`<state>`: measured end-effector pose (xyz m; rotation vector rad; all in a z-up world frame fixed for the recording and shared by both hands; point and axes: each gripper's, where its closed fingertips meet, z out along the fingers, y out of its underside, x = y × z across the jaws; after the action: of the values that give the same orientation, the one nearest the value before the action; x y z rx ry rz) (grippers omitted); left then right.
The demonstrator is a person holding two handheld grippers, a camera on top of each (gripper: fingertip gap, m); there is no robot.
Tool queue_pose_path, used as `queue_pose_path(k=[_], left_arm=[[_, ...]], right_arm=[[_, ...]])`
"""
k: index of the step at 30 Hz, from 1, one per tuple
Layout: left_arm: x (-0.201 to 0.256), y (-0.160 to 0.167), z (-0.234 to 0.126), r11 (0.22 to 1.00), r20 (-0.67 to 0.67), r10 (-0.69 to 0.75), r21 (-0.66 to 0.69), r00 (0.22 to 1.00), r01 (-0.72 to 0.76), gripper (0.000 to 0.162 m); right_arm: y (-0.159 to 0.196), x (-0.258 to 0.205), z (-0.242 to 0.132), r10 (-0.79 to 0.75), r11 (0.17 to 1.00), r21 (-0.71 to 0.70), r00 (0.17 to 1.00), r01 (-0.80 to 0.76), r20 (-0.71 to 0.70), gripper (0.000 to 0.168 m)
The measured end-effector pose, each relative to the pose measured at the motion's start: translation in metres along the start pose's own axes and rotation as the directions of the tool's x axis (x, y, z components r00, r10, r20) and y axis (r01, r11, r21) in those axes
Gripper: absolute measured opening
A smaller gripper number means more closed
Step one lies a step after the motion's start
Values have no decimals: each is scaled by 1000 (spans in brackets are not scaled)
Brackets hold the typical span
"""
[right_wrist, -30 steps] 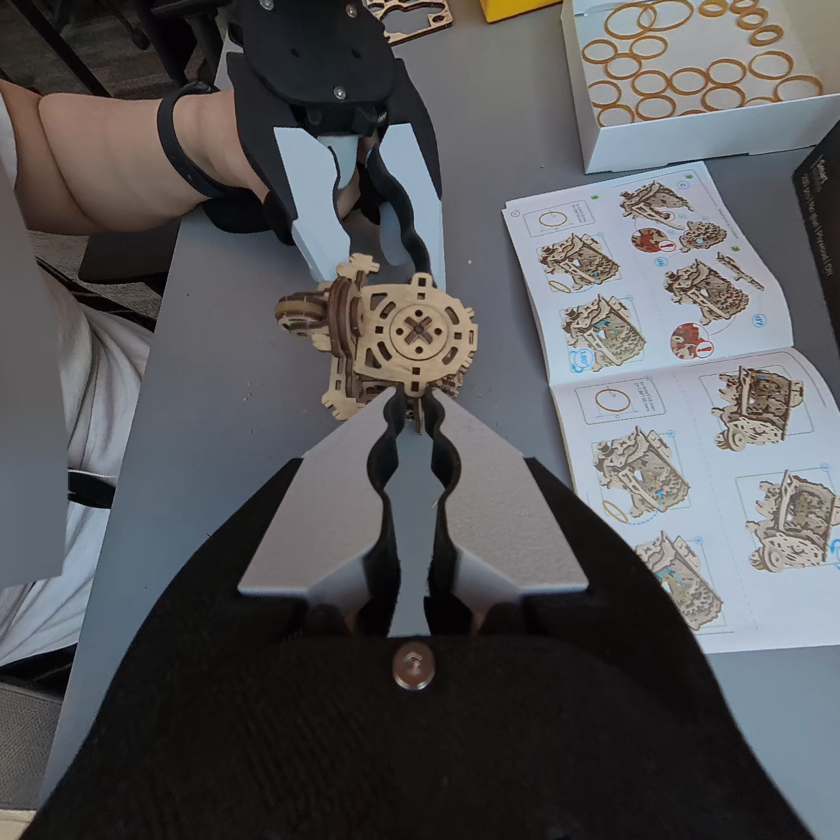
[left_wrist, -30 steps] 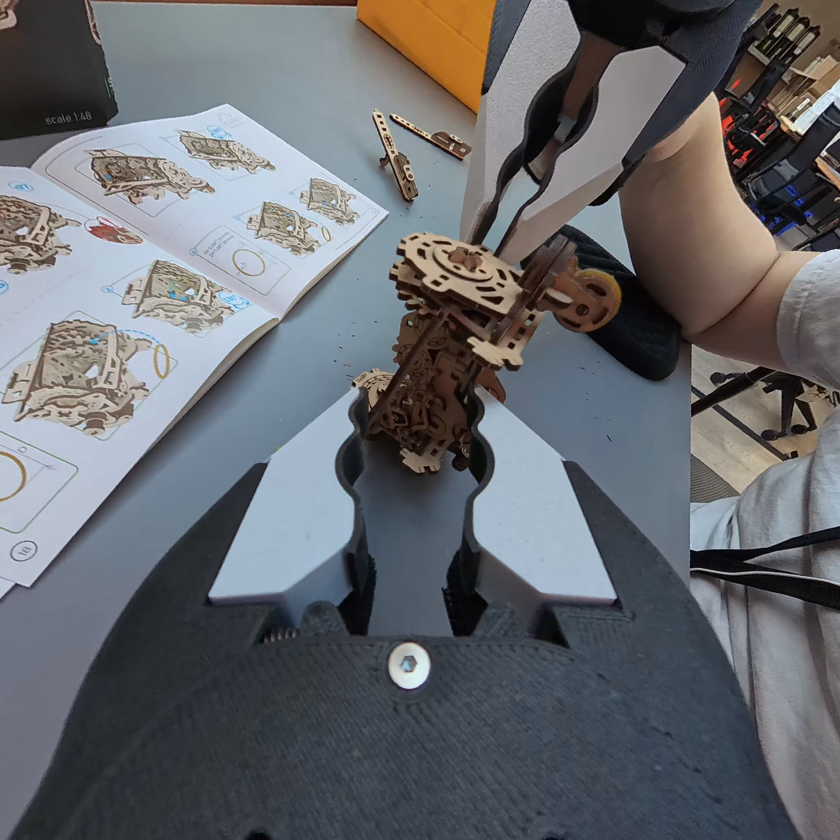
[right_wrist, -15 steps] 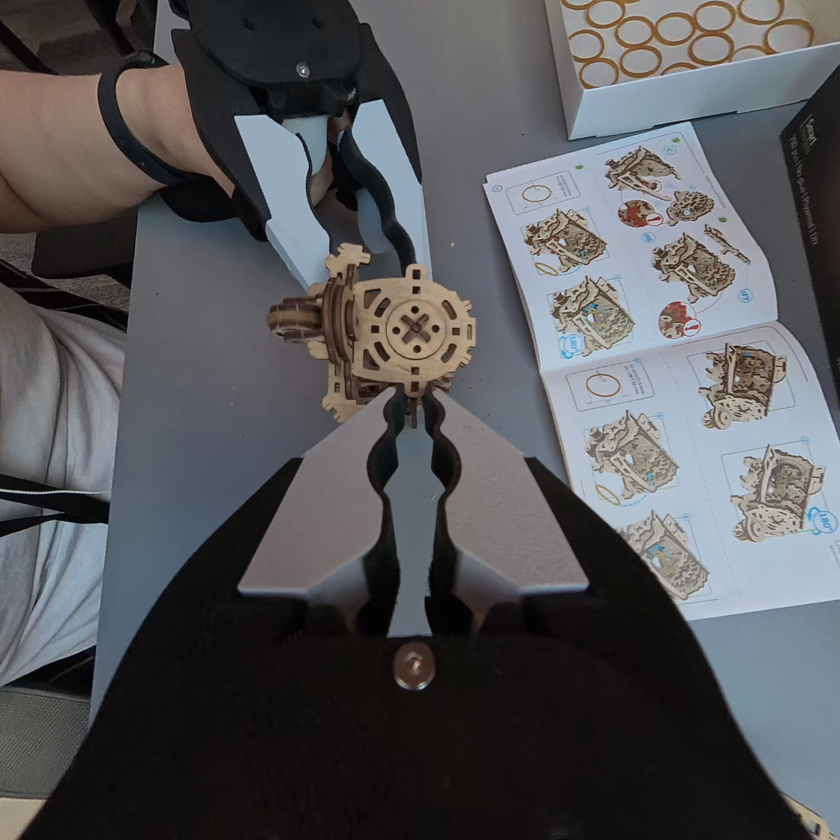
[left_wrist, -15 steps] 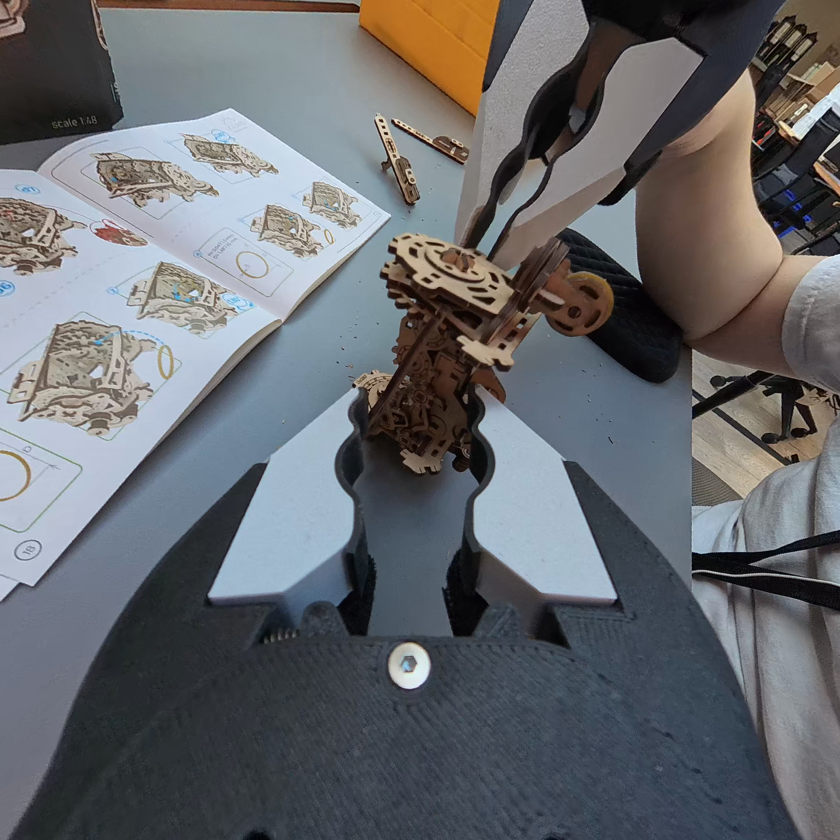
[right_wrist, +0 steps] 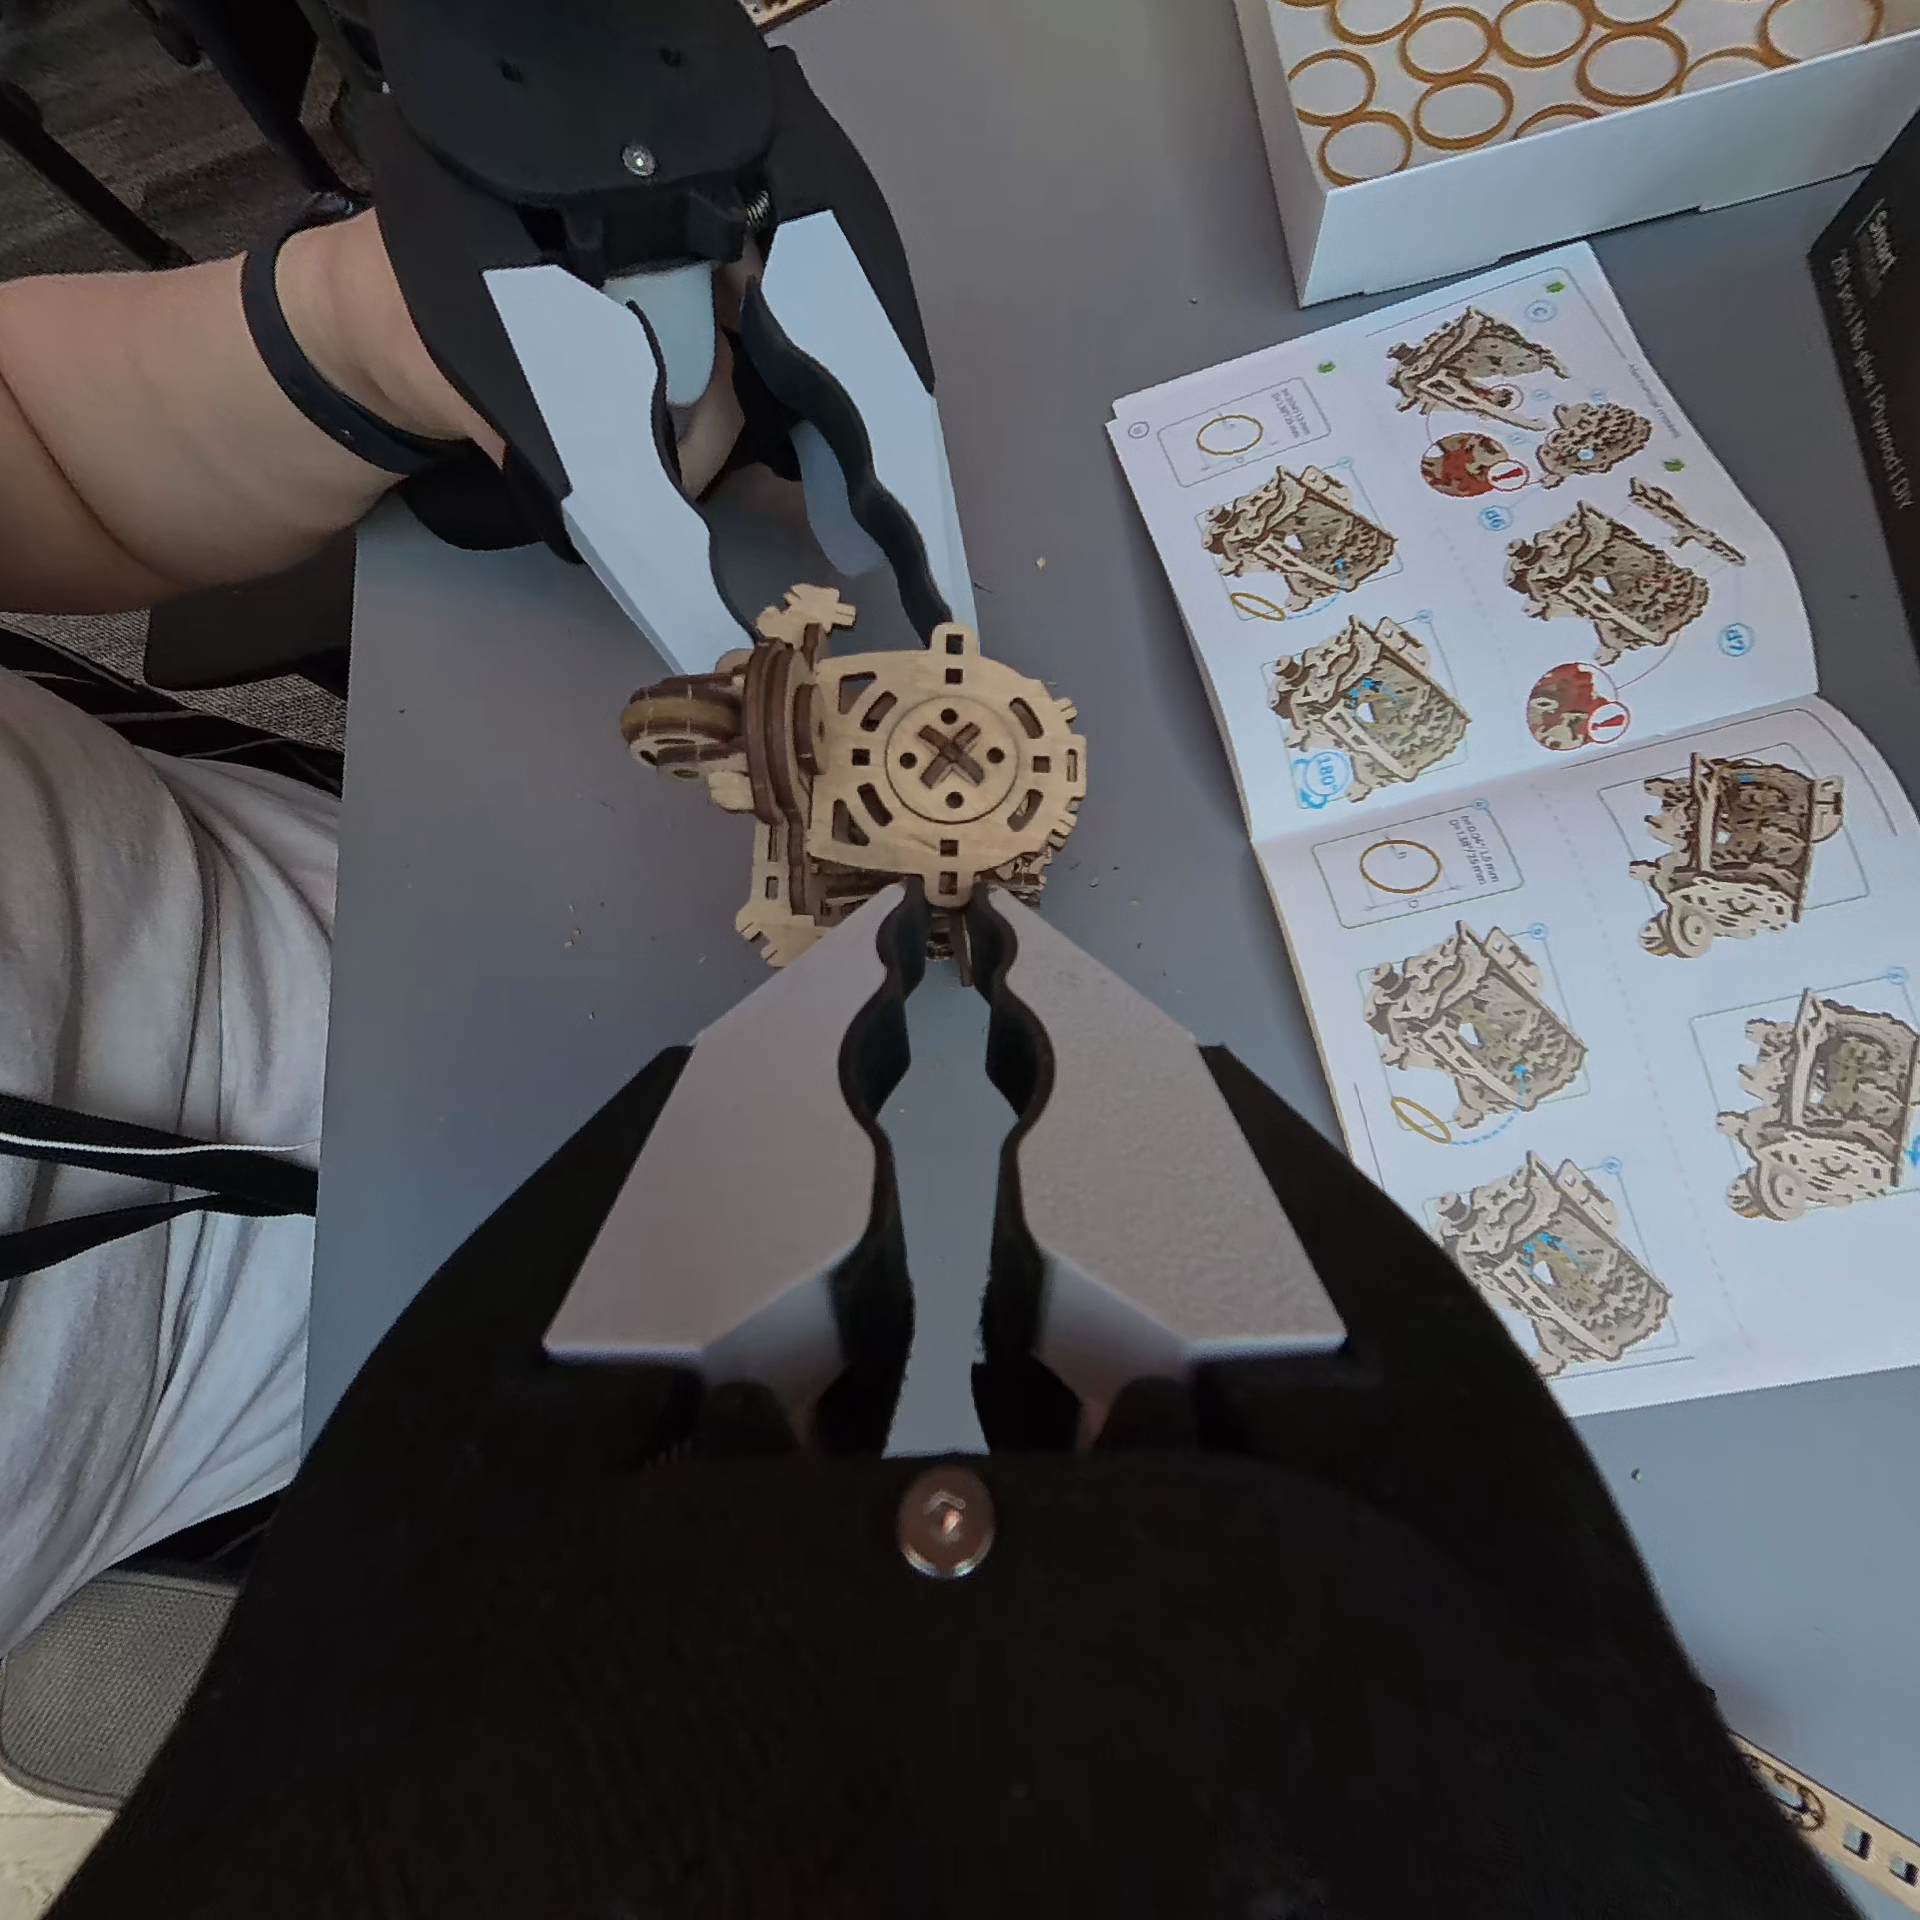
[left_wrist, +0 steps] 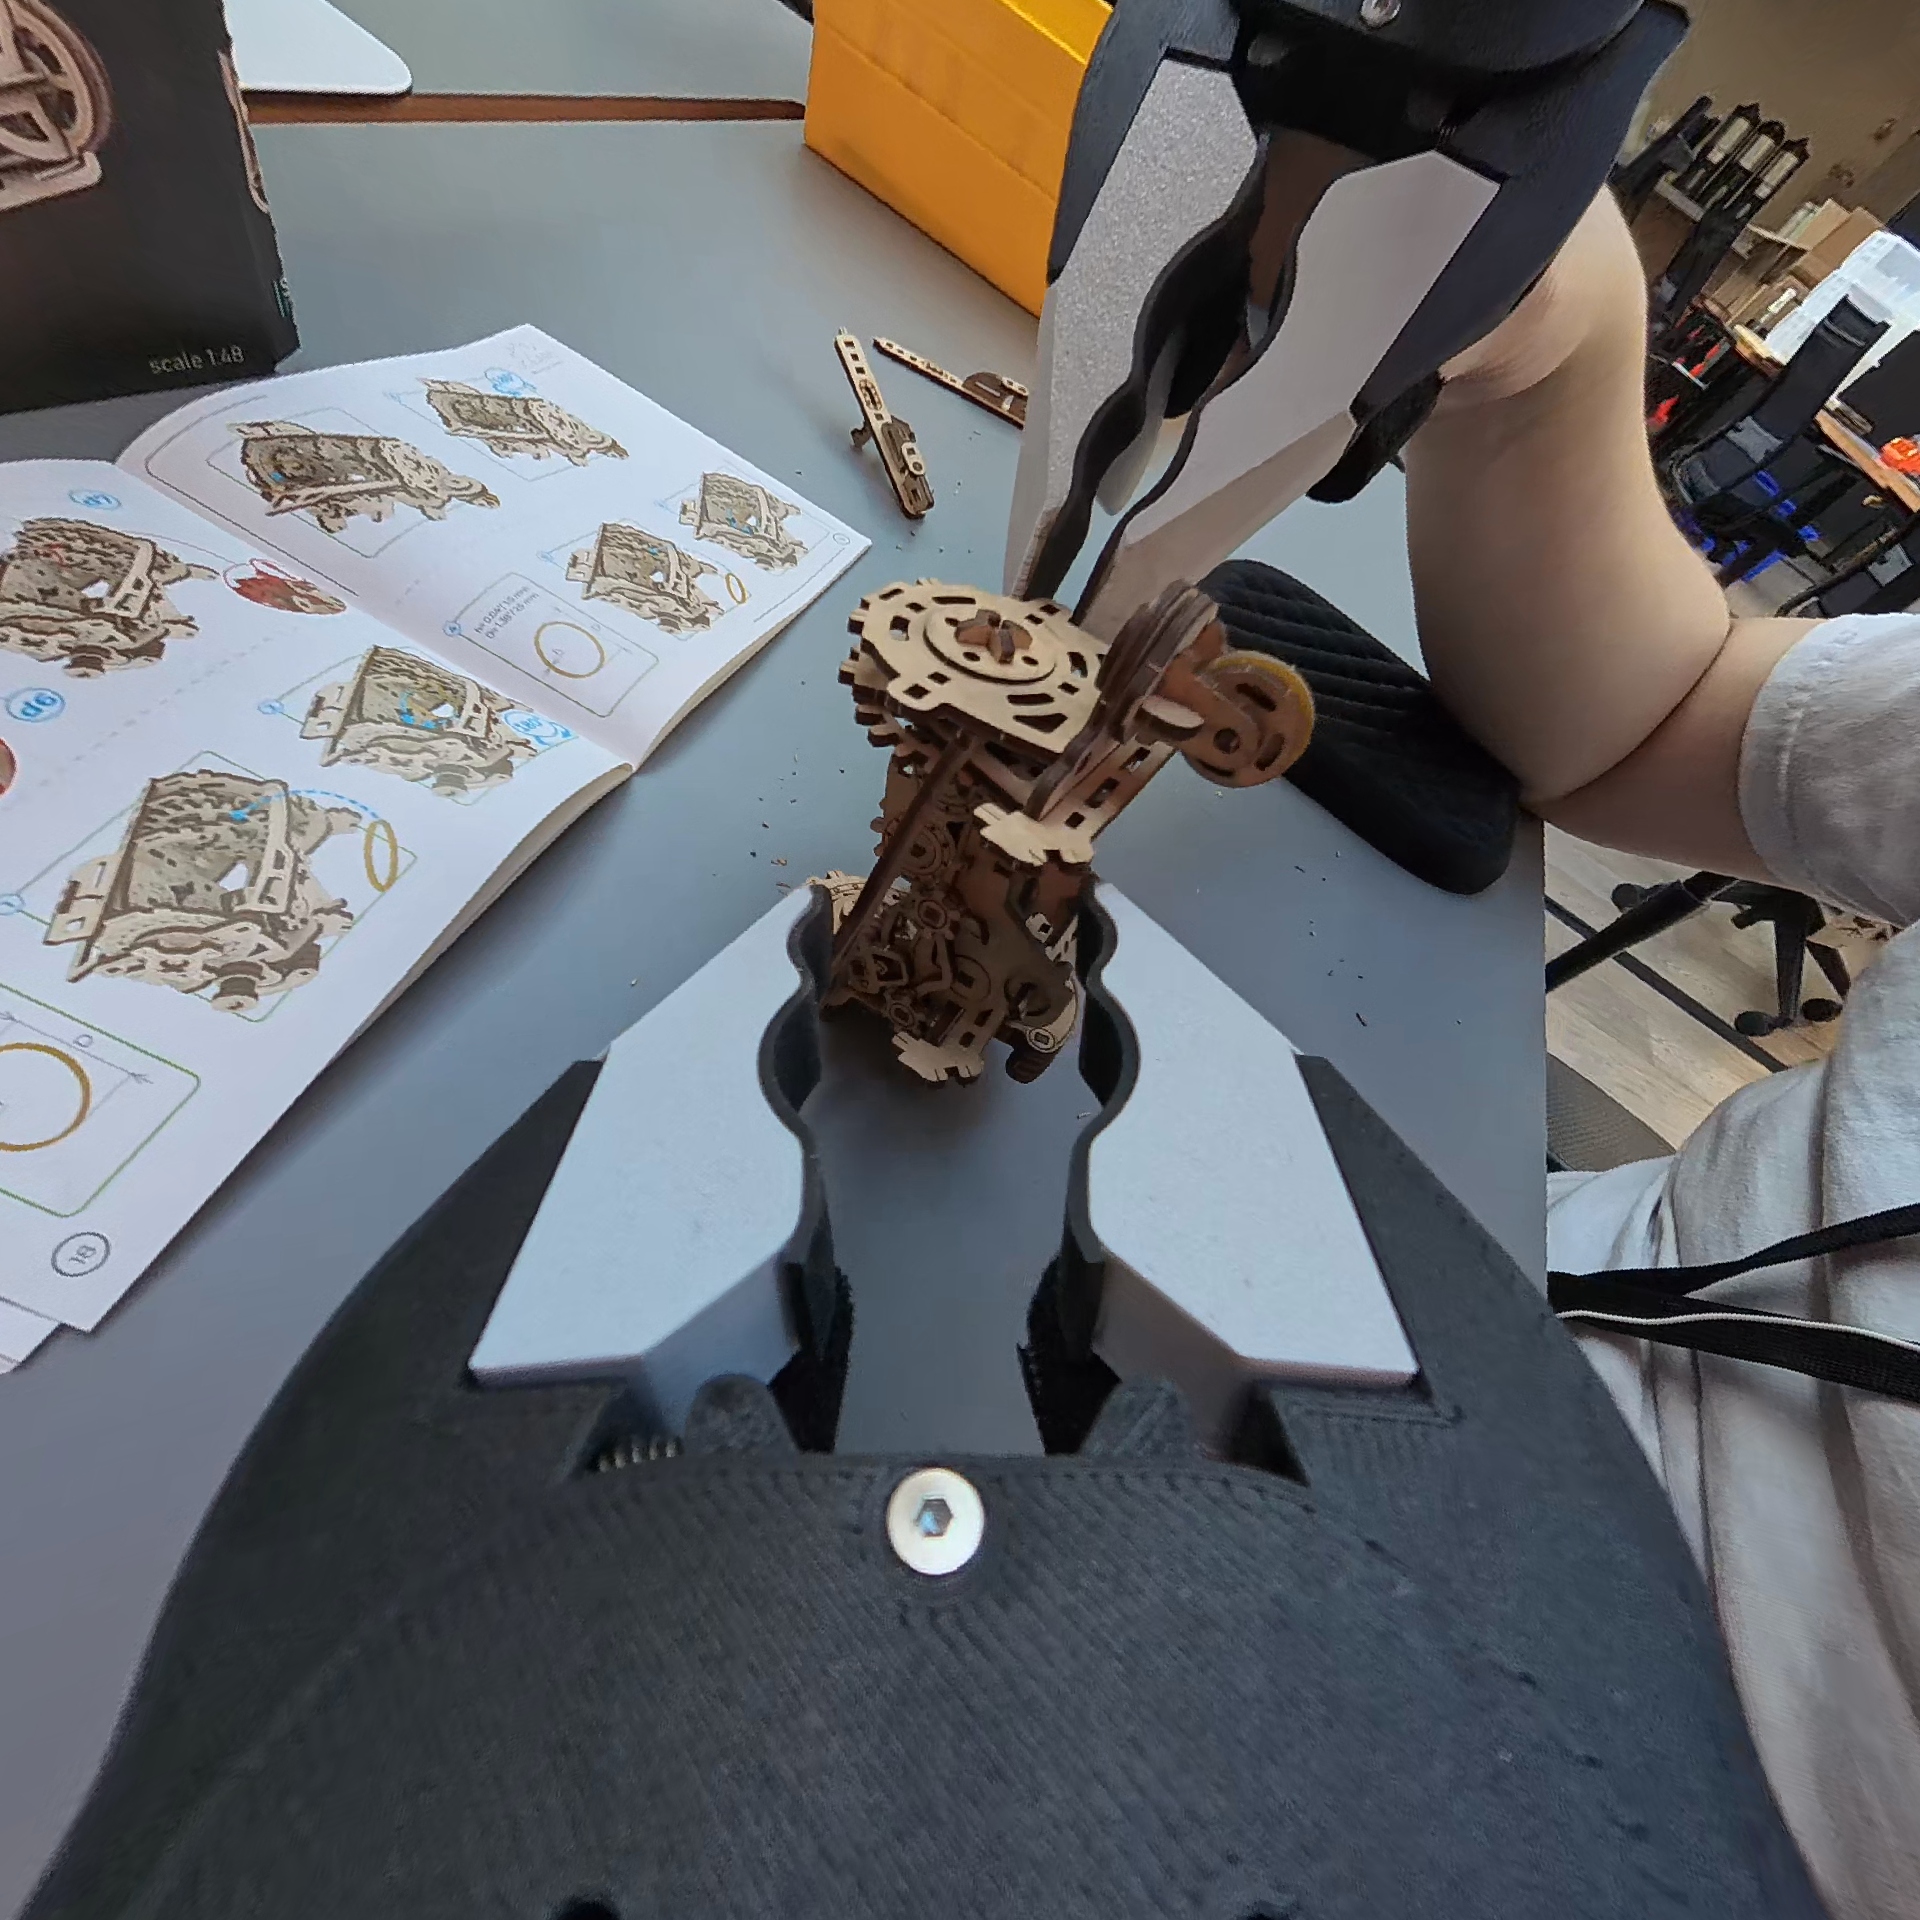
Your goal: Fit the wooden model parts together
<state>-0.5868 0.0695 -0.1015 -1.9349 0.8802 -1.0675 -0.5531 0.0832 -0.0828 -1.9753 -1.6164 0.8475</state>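
A wooden model of laser-cut gears and plates is held above the grey table between both grippers. My left gripper is shut on the model's lower end. My right gripper comes down from above and is shut on a tab at the edge of the model's round top plate. In the right wrist view my right gripper is at the near side of the model and my left gripper grips it from the far side. A small wheel sticks out sideways.
An open instruction booklet lies beside the model. Two loose wooden strips lie near a yellow box. A white box of rubber bands, a black box and a black pad under a person's forearm are around. My right fingertips sit around 5 cm from my left ones.
Both grippers keep their hold on the model. The right gripper has shifted slightly over the table and the model has tilted a little with it.
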Motion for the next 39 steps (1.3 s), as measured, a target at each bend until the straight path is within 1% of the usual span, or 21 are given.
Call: queue_pose_path(k=[2,4,7,9,12,16,19,21,23,29,35,39], left_arm=[[3,-3,-4,1000,36,-2,18,999,2,47],[4,-5,-10,998,109,6,55,994,-12,50],[6,0,-16,994,235,18,98,972,-42,50],[4,6,-19,993,330,34,96,943,-69,48],[12,11,-18,992,389,47,90,920,-89,45],[28,7,-8,985,373,38,140,927,-97,32],[30,1,-2,982,386,39,156,922,-106,25],[29,-1,3,982,407,51,145,912,-120,21],[23,0,7,982,457,77,117,886,-145,17],[17,-6,9,971,562,134,91,816,-223,15],[15,-9,10,968,592,125,102,796,-228,10],[12,-4,15,973,602,134,71,787,-220,8]], right_arm=[[0,0,-1,7,1000,4,1000,-7,7,7],[0,1,-1,15,1000,8,1000,-15,12,7],[2,2,-1,17,1000,8,1000,-17,13,7],[2,2,-1,20,1000,10,1000,-20,19,7],[3,2,-1,23,1000,11,1000,-23,21,7],[3,2,-2,19,1000,13,1000,-20,16,7],[3,2,-2,18,1000,11,1000,-18,13,7],[4,3,-1,17,1000,11,1000,-17,11,7],[4,3,-2,15,1000,12,1000,-16,9,7],[6,3,-1,15,1000,7,1000,-15,1,7],[6,3,0,14,1000,7,1000,-14,-11,7],[6,2,0,16,1000,7,1000,-16,-8,7]])
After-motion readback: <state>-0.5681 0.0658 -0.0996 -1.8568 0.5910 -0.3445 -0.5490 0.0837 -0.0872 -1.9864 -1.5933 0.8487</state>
